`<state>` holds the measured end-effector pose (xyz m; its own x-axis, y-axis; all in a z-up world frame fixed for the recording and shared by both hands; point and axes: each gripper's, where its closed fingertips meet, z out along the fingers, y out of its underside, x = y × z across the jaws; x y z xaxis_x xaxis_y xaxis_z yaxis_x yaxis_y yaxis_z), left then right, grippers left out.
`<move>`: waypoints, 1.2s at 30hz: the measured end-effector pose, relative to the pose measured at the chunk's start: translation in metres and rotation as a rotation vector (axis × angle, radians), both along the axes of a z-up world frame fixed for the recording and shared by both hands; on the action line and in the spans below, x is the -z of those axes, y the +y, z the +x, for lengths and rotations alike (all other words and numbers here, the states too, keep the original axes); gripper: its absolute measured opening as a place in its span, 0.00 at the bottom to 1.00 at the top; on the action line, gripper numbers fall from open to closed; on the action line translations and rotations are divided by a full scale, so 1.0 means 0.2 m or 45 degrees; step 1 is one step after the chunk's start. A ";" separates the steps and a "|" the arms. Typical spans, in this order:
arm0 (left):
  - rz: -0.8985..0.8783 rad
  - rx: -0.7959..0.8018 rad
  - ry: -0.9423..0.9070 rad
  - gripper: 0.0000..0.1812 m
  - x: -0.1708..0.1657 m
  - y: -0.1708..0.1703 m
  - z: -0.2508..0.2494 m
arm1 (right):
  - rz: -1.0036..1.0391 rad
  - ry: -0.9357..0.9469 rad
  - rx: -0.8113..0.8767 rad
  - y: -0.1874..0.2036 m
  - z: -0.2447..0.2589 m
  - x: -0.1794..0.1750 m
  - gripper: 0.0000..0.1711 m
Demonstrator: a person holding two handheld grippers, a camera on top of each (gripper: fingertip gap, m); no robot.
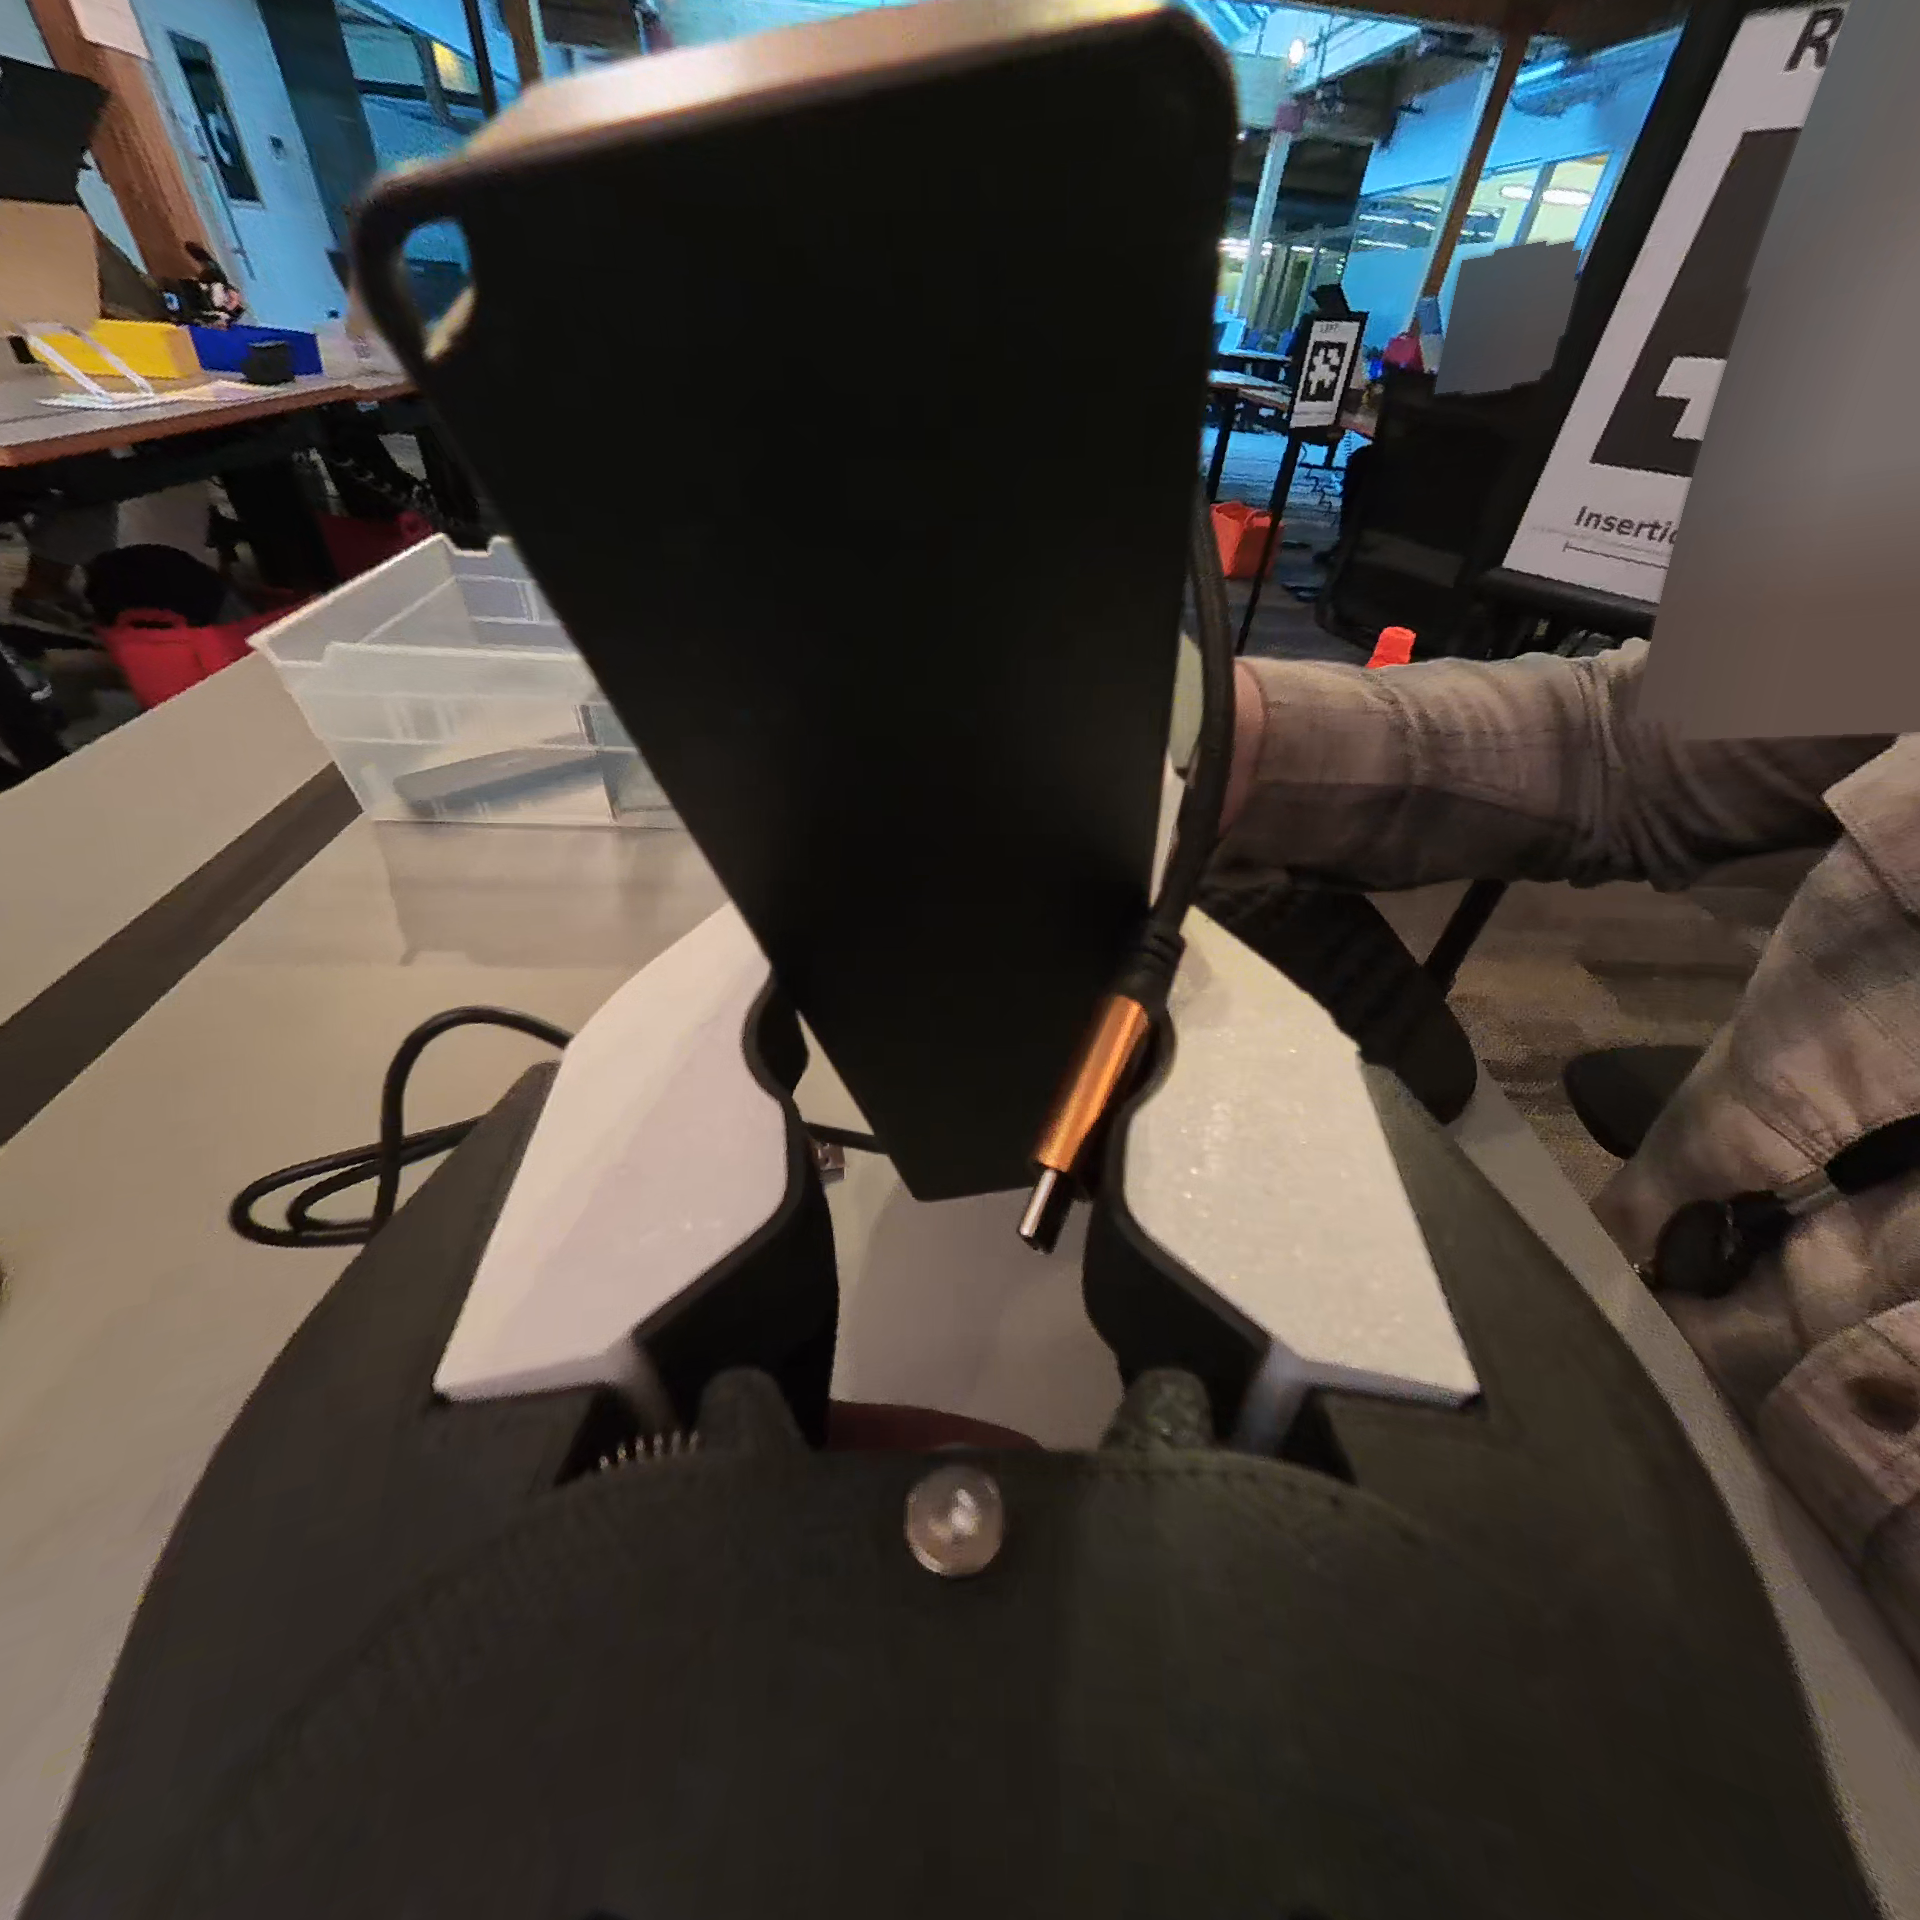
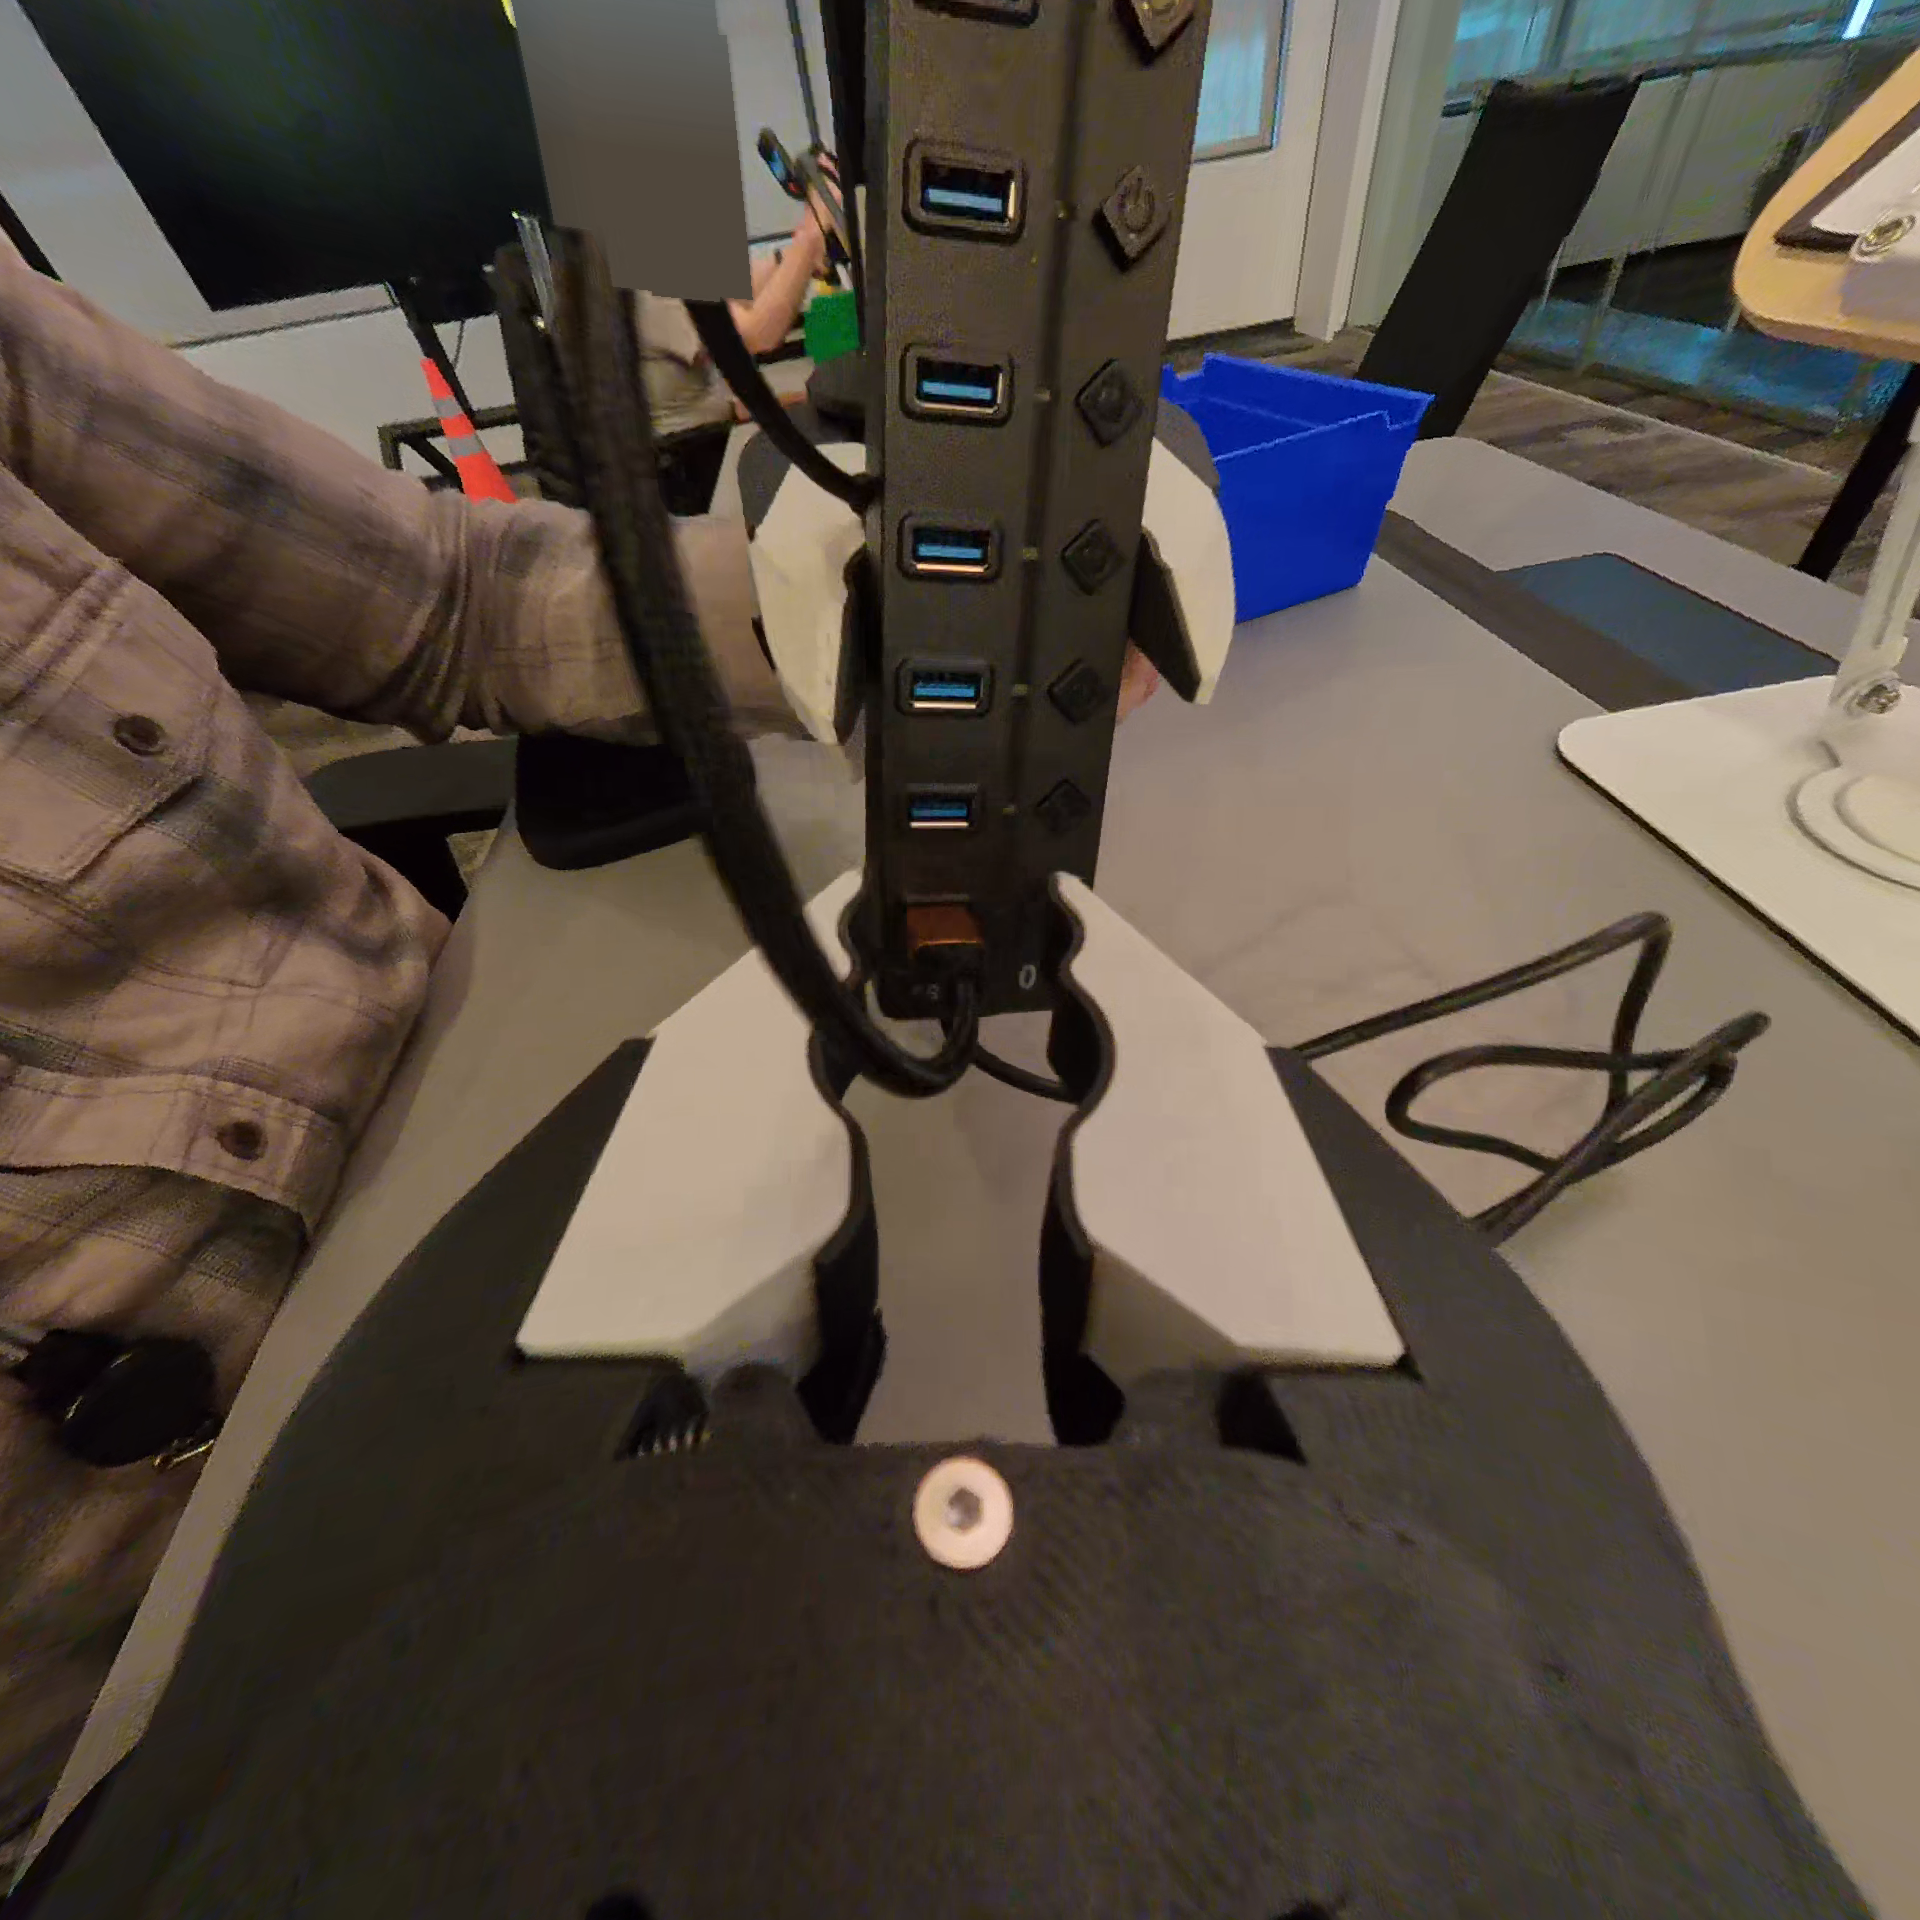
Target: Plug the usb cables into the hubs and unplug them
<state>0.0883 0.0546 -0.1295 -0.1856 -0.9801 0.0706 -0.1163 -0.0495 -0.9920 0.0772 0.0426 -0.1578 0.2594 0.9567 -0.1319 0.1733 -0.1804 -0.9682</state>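
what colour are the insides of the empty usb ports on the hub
Blue, on the black USB hub; clearest in the right wrist view.

Matt black plastic hub, braided cloth-sheathed cable, seemingly coppery metal plug

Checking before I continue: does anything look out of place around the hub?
Yes. In the left wrist view a copper plug hangs tip down with its metal end bare. It sits right between the black hub and a finger of the left gripper, so it seems caught in the grip.
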 end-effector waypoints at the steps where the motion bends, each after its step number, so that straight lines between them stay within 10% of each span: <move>1: 0.011 -0.008 -0.008 0.33 -0.01 0.00 0.00 | -0.007 -0.012 -0.011 0.00 0.00 0.01 0.18; 12: 0.058 -0.022 -0.231 0.33 -0.36 0.16 -0.03 | 0.288 0.088 0.012 0.25 0.28 -0.26 0.93; 16: 0.142 0.009 -0.310 0.33 -0.54 0.23 0.01 | 0.482 0.268 0.023 0.48 0.42 -0.65 0.83; 21: 0.181 -0.005 -0.403 0.33 -0.67 0.30 0.00 | 0.568 0.867 -0.110 0.49 0.63 -1.14 0.01; 24: 0.164 -0.027 -0.426 0.33 -0.65 0.33 -0.02 | 0.527 0.951 0.087 0.55 0.67 -1.08 0.00; 28: 0.134 -0.063 -0.356 0.32 -0.54 0.37 0.00 | 0.450 0.500 0.087 0.52 0.39 -0.77 0.00; 31: 0.110 -0.093 -0.378 0.32 -0.54 0.41 -0.02 | 0.422 0.368 -0.036 0.42 0.28 -0.71 0.25; 36: 0.144 -0.153 -0.376 0.32 -0.56 0.44 -0.05 | 0.323 0.265 -0.083 0.45 0.20 -0.56 0.33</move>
<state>0.0782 0.1418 -0.0175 -0.0645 -0.9947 -0.0796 0.1766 0.0671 -0.9820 0.1169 0.1335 -0.0454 0.1891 0.9795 0.0692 -0.0300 0.0762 -0.9966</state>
